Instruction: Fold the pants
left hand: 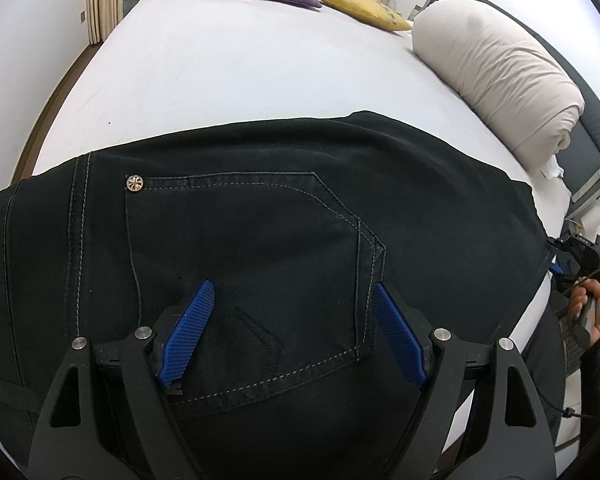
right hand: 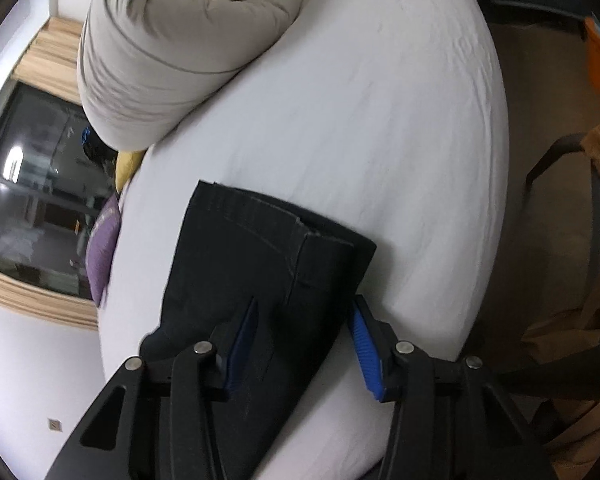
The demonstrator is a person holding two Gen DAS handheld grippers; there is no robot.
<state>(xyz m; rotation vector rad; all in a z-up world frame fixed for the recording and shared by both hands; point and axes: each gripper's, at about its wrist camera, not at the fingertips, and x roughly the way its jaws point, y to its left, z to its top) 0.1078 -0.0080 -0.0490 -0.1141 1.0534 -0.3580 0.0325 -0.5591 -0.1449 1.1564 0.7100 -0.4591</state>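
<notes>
Folding pants (left hand: pixel 260 220) on the bed (left hand: pixel 220 72): they lie flat near the near edge, pocket side up. Left gripper (left hand: pixel 290 300) spread over the pocket, nothing pinched; right gripper (right hand: pixel 304 320) spread astride the right end, pads apparently clear. Judgement: pinch all layers together, keep edges aligned

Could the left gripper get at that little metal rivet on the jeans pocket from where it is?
Probably yes. The left gripper is open above the black jeans, and the rivet lies exposed at the pocket corner ahead, with nothing covering it.
</notes>
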